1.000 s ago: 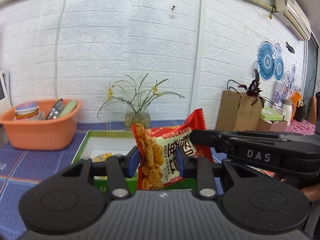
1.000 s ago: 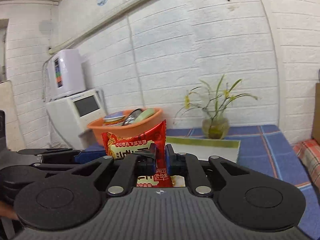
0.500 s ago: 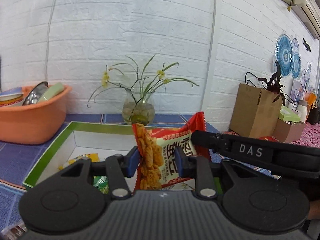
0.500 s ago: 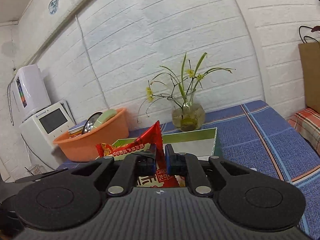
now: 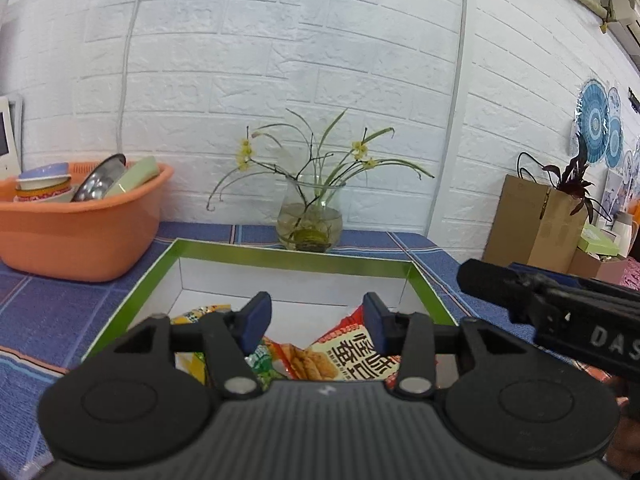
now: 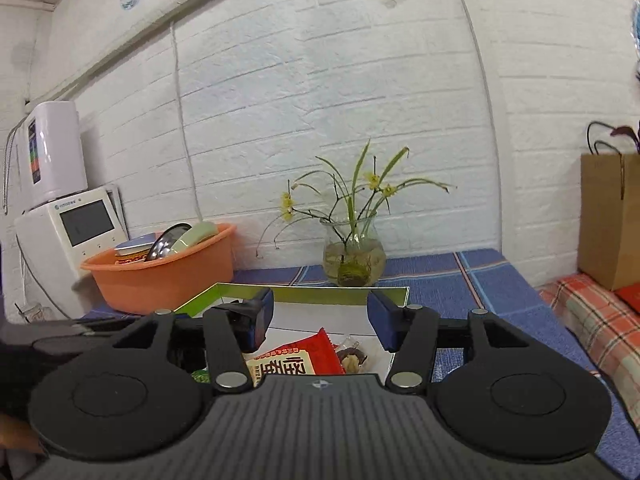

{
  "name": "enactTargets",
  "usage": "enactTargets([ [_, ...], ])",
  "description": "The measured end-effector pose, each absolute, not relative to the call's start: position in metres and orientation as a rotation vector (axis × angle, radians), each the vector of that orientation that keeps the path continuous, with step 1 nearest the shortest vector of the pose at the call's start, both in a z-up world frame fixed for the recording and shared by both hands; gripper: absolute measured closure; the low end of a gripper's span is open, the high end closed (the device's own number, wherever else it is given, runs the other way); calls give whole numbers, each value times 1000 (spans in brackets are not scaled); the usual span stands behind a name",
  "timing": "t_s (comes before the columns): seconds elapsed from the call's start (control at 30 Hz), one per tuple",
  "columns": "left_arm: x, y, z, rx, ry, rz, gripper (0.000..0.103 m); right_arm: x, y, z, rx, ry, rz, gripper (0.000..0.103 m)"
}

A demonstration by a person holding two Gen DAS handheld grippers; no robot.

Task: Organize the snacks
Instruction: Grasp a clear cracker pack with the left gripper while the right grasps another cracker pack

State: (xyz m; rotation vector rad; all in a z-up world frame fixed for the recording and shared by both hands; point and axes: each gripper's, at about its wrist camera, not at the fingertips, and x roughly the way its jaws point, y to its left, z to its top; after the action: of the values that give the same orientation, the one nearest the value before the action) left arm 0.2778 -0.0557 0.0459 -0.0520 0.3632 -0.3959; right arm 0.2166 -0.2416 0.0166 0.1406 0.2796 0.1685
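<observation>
Left wrist view: left gripper (image 5: 314, 322) and right gripper (image 6: 320, 320), jaws opening with nothing between them, hover above the red snack packet (image 5: 352, 354) lying in the green-rimmed box (image 5: 292, 258); light, crinkly, slippery, best pinched by its crimped edge.

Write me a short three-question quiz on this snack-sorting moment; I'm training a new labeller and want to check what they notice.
1. True or false: the red snack bag lies inside the green-rimmed box.
2. What stands on the tablecloth just behind the box?
A. a kettle
B. a glass vase with flowers
C. a stack of books
3. Fill in: the dishes sit in an ______ basin.

Key
1. True. Neither the left gripper nor the right gripper grips it; both sets of jaws are opening.
2. B
3. orange
</observation>
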Motion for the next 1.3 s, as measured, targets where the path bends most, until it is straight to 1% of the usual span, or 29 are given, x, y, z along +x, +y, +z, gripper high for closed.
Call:
enactTargets([
  [0.03,274,-56,48,-42,355,-396,54,206,-240,19,126,267,176,13],
  [0.1,263,-56,52,-24,339,-390,52,188,-238,21,108,259,173,12],
  [0.23,238,-48,54,-24,331,-389,42,162,-241,16,171,302,119,12],
  [0.33,218,-39,51,-44,353,-394,37,154,-242,7,198,402,77,10],
  [0.37,211,-38,52,-26,365,-395,37,152,-241,3,187,436,67,10],
  [0.5,170,-24,39,-30,378,-351,32,146,-245,-16,213,496,111,10],
  [0.57,152,-19,28,-34,411,-338,24,146,-253,-24,307,526,203,10],
  [0.6,144,-19,23,-31,423,-339,11,148,-256,-28,367,551,241,10],
  [0.63,137,-20,19,-19,427,-354,6,151,-258,-33,424,583,272,10],
  [0.77,127,-40,-2,73,457,-396,7,155,-253,-49,482,653,305,9],
  [0.8,130,-44,-6,90,471,-379,7,154,-250,-53,479,661,296,7],
  [0.83,133,-48,-11,98,490,-381,7,154,-250,-56,484,669,297,7],
  [0.97,148,-55,-29,45,590,-444,7,155,-252,-66,554,703,333,7],
  [1.03,154,-55,-35,2,638,-475,22,155,-250,-67,546,709,357,20],
  [1.07,154,-54,-34,-15,633,-493,25,153,-249,-65,546,696,370,32],
  [1.13,154,-52,-33,-34,648,-517,35,150,-248,-63,529,693,368,33],
  [1.2,150,-52,-32,-40,653,-531,42,148,-247,-61,523,687,367,34],
  [1.23,147,-53,-31,-35,652,-530,43,146,-246,-59,520,684,365,37],
  [1.27,145,-53,-29,-26,648,-521,44,143,-247,-57,519,675,359,52],
  [1.3,142,-53,-27,-23,644,-523,46,141,-247,-55,521,668,363,55],
])
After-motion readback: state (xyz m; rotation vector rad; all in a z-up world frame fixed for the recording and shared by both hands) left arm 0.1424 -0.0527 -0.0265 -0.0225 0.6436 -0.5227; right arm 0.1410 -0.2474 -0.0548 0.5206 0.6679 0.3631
